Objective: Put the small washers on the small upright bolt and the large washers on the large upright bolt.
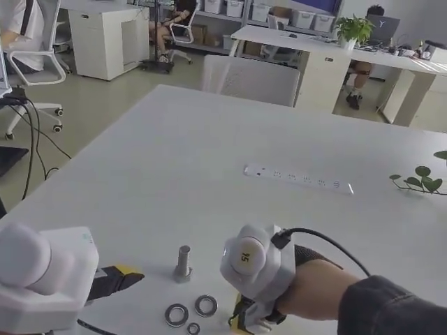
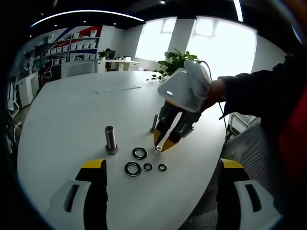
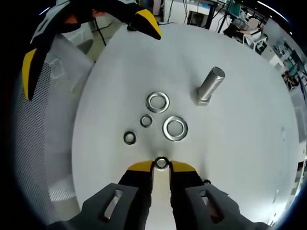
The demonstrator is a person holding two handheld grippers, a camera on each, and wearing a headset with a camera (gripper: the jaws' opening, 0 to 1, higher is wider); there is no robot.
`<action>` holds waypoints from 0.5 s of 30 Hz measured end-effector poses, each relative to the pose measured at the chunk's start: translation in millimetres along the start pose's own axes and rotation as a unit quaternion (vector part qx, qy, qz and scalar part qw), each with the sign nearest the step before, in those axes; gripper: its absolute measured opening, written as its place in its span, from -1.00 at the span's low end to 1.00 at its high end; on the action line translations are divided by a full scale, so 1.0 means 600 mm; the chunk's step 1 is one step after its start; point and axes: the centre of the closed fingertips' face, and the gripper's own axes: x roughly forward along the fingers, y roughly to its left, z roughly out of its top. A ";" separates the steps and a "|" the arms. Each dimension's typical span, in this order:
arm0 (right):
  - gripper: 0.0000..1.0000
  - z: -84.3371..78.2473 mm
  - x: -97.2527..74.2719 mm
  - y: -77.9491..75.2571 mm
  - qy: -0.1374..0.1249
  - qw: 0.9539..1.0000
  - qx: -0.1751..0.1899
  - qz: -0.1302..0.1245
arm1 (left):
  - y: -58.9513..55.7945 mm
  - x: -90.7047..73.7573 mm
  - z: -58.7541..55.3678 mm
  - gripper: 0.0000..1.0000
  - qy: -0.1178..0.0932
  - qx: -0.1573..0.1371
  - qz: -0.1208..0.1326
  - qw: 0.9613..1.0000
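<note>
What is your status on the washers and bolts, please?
Right gripper shut on one small washer. Left gripper open, empty. Four washers loose on table; large bolt and small bolt bare. Nothing blocking the bolts.

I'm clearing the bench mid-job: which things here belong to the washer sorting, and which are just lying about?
Job: large bolt, small bolt, two large washers, two loose small washers, one small washer in the shut jaws of the right gripper.
Lying about: power strip, plant sprig, chair.
</note>
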 end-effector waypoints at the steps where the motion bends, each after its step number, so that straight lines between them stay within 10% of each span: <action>1: -0.73 -0.001 -0.001 0.000 0.000 1.000 0.001 0.000 | -0.001 0.000 0.000 0.92 0.000 0.000 -0.001 1.000; 15: -0.73 -0.018 -0.030 0.010 -0.007 1.000 0.017 -0.003 | -0.003 0.003 0.003 0.92 0.000 0.002 -0.004 1.000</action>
